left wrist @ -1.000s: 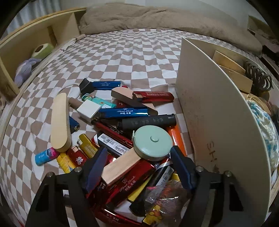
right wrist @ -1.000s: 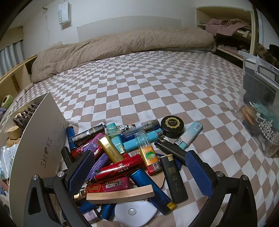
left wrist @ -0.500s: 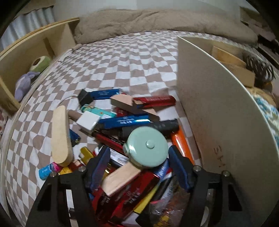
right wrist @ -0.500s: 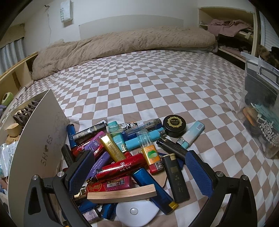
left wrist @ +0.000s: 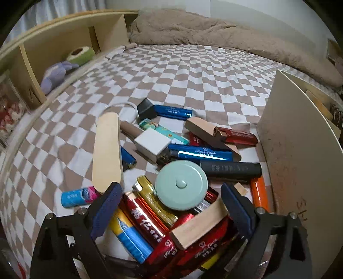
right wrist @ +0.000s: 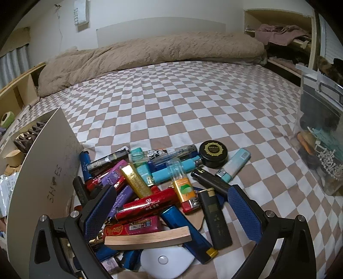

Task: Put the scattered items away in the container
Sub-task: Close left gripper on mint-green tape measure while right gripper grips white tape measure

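The left gripper (left wrist: 171,206) has just been opening, and its jaws now stand wide over the pile, with the mint-green round case (left wrist: 181,185) lying between them but not pressed by either pad. The right gripper (right wrist: 171,212) hangs over its side of the heap with jaws released too, grasping nothing.

The scattered things — mostly lighters (right wrist: 148,205) and small wooden pieces — lie heaped on the checked bed cover (right wrist: 171,103) just beside the pale cardboard box (right wrist: 42,163). That box looks like the likely container, though a clear bin (right wrist: 321,137) at the far right also holds odds and ends.

The round case looks light, rigid and smooth, probably a tape measure. It sits tilted on other items, so it may skid when squeezed; taking it across its flat rim, jaws square to the disc, seems safest. The glossy red and gold lighters should be slippery and apt to roll off each other; gripping across the narrow sides suits them. The wooden block (left wrist: 199,224) under the case is stiff and matte — an easy hold.

Writing: the box wall reads "SH", a small heart, then "ES". Red lighters carry a cursive gold brand, seemingly "First Luck", with Chinese characters that I cannot read surely. A wall sign (right wrist: 81,12) reads "SWEET".
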Demonstrator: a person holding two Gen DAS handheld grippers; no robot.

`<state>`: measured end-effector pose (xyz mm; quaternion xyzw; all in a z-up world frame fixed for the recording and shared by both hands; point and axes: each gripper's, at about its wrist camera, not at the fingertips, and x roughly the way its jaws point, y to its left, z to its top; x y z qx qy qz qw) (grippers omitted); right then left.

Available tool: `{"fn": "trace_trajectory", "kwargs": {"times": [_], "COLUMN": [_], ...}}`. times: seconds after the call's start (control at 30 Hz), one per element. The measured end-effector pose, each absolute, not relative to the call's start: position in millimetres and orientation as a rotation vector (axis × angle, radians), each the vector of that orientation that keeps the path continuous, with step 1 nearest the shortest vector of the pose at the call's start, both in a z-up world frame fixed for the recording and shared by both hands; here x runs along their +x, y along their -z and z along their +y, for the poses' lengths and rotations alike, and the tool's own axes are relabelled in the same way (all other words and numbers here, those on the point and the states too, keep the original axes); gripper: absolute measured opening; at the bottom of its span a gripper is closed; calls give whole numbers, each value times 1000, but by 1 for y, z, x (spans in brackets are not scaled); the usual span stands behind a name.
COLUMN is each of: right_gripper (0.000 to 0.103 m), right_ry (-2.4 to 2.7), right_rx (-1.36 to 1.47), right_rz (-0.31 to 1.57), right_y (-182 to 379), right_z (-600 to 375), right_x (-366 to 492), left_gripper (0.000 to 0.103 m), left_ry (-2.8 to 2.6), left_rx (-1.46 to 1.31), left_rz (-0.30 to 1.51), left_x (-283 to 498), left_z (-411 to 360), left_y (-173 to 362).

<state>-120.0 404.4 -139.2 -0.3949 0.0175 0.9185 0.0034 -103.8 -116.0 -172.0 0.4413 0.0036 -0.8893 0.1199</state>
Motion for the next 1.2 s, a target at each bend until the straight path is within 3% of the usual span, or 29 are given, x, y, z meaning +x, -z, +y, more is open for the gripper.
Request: {"fn": "trace_trajectory", "kwargs": {"times": [0.17,0.23,0.4,0.73,0.93,1.03,1.2], "right_gripper": [103,103,103,103,103,90,89], "right_ry": [-2848,-2834,-2818,-2858,-2839,-2808,-2814], "right_rx": [-1177,-1160,-1168,-1348,-1366,-1444,-1534], "right_rz": [186,224,225,-8,62,85,104], "right_y": [136,135,134,140,133,140,142], "right_z": [420,427,432,405,417,419,416], "right_x": [-118,-118,-121,-101,-86,-83,-76], "left_gripper": [93,74,54,53,53,53,53], "left_ry": [2589,2585,2595,2598,2595,2598,2609], "left_rx": [1315,1344,1341,1327,1312,1306,1295], "left_rz": [-8,11,47,68,69,75,86], "left_x": [-112,-114,-112,-108,-104,-103,-101], "left_z": [-115,-116,-117,-119,-118,-119,-119], "left_y": [177,180,177,175,172,171,169]}}
